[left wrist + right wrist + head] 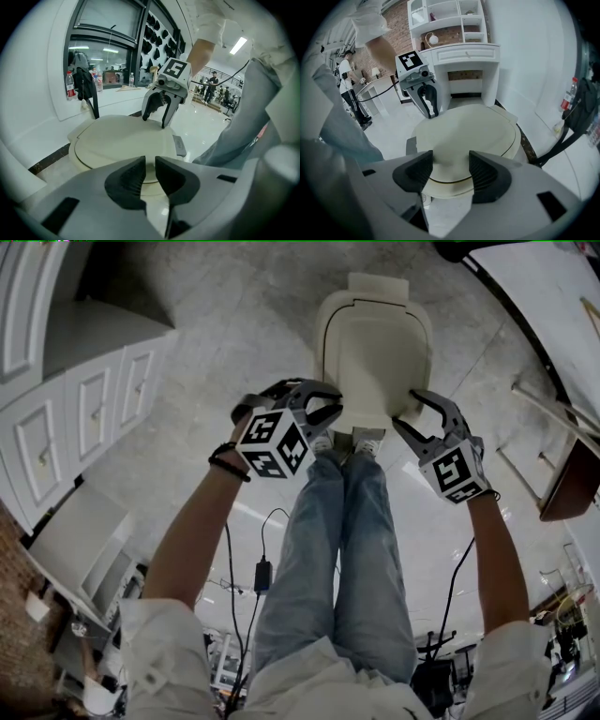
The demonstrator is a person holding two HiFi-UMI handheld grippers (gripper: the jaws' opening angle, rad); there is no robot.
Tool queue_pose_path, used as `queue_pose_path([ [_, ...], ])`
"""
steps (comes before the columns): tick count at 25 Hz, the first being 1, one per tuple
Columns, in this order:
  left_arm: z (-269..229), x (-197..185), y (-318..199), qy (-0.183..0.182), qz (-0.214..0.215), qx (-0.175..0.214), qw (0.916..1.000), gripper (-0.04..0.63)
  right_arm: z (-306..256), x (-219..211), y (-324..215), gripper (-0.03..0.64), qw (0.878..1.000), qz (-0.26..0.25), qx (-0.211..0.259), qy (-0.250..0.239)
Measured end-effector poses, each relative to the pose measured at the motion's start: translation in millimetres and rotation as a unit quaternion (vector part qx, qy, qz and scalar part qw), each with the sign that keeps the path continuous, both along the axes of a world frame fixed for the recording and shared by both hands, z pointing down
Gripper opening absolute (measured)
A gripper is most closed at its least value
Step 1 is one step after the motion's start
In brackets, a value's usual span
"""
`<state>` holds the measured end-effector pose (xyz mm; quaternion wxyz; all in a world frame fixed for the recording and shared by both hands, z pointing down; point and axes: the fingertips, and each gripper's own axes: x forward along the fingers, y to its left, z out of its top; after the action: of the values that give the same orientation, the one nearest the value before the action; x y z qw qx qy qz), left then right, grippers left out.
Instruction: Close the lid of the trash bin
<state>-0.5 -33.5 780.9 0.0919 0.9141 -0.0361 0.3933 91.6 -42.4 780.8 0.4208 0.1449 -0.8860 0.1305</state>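
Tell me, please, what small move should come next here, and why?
Probably lift both grippers clear. The lid already seems to lie flat on the trash bin, and neither the left gripper, jaws nearly together, nor the right gripper, jaws apart, grips anything.

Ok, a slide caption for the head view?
Left gripper and right gripper poised by the lowered lid of the cream trash bin.
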Motion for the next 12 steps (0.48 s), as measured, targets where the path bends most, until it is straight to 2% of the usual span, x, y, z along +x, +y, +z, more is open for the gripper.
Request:
queue_pose_path([
  [12,3.3,-0.1,-0.7,-0.008,-0.001,0.013,0.9999,0.071,0.3,0.1,-0.6,0.258,1.0,0.004,0.001,0.002],
])
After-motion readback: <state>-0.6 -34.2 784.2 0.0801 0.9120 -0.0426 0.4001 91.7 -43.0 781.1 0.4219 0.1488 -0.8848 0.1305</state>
